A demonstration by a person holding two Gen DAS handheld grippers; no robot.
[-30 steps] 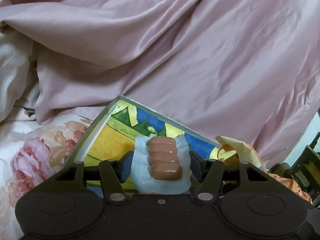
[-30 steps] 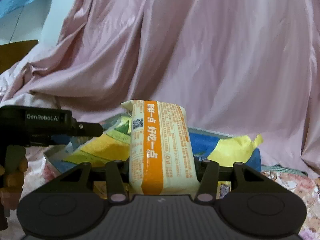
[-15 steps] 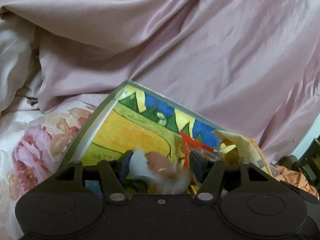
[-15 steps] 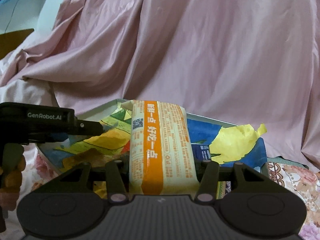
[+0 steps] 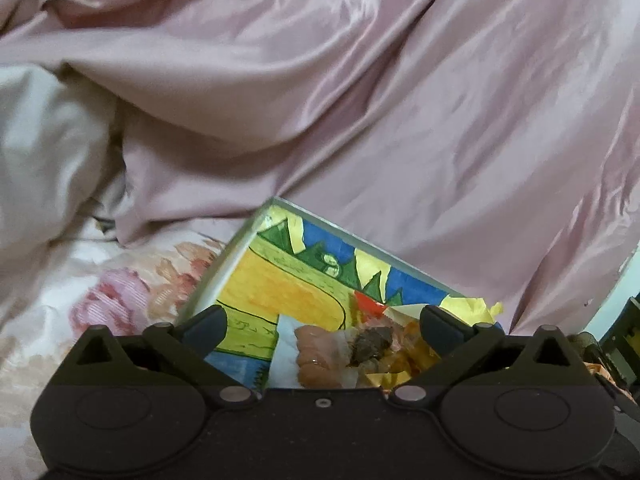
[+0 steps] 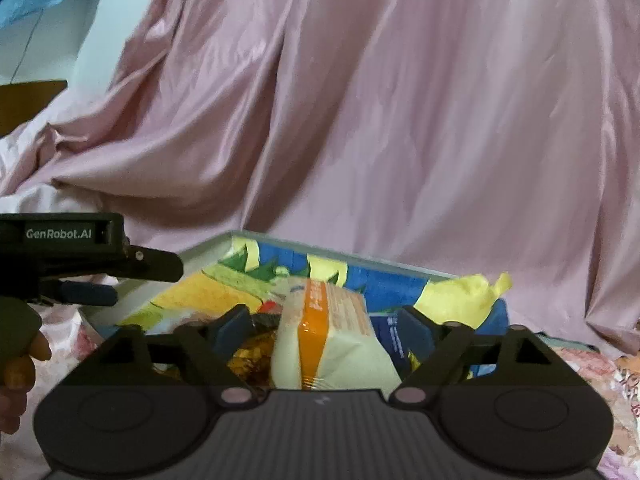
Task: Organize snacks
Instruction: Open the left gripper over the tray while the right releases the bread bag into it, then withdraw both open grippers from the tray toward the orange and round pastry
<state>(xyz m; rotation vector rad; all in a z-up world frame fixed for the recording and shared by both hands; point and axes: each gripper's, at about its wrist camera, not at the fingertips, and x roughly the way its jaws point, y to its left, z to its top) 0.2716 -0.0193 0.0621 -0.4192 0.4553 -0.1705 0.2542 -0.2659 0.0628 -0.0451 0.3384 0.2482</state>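
A shallow box point(image 5: 244, 244) with a bright yellow, blue and green lining lies on the bed. My left gripper point(image 5: 324, 322) hovers over its near side, jaws opening wide. The sausage pack point(image 5: 316, 350) on its pale wrapper lies loose in the box between the fingers, touching neither pad. My right gripper point(image 6: 324, 326) is over the same box point(image 6: 340, 256), jaws opening. The cream pack with an orange band point(image 6: 320, 336) sits tilted and blurred between its fingers, free of both pads. The left gripper point(image 6: 86, 294) shows at the left edge of the right wrist view, held by a hand point(image 6: 22, 364).
Pink satin cloth point(image 5: 400, 120) is heaped behind the box. A floral sheet point(image 5: 120, 300) lies to its left, with a white duvet point(image 5: 44, 160) beyond. Crumpled yellow paper point(image 6: 460, 296) and other wrapped snacks point(image 5: 372, 342) fill the box's right side.
Both grippers have opened. The sausage pack dropped from the left gripper into the box, and the orange-banded pack tipped down out of the right gripper's grip.
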